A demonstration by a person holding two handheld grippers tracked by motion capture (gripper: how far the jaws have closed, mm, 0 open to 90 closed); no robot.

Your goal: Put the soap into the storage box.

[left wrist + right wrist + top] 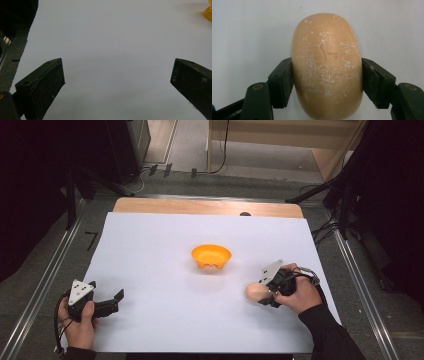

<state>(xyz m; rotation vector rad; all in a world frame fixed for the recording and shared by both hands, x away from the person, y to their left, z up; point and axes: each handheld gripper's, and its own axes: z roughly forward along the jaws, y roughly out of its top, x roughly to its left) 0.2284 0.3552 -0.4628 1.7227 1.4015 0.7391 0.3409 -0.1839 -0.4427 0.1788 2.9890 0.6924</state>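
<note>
Lengthwise along the right tongs [327, 75], the soap [327, 67] sits clamped; left tongs [117, 82] gape.

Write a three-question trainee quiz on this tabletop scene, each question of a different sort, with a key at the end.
1. True or false: the right gripper has its jaws closed on the rounded tan bar of soap.
2. Multiple choice: where does the orange plastic bowl stand? A) in the left gripper; B) near the middle of the white sheet covering the table, apart from both grippers; C) upside down on the soap.
3. Fill in: the left gripper's jaws are spread wide, with ______ between them.

Key: 1 true; 2 B; 3 nothing (only bare white sheet shows in the gap).
</note>
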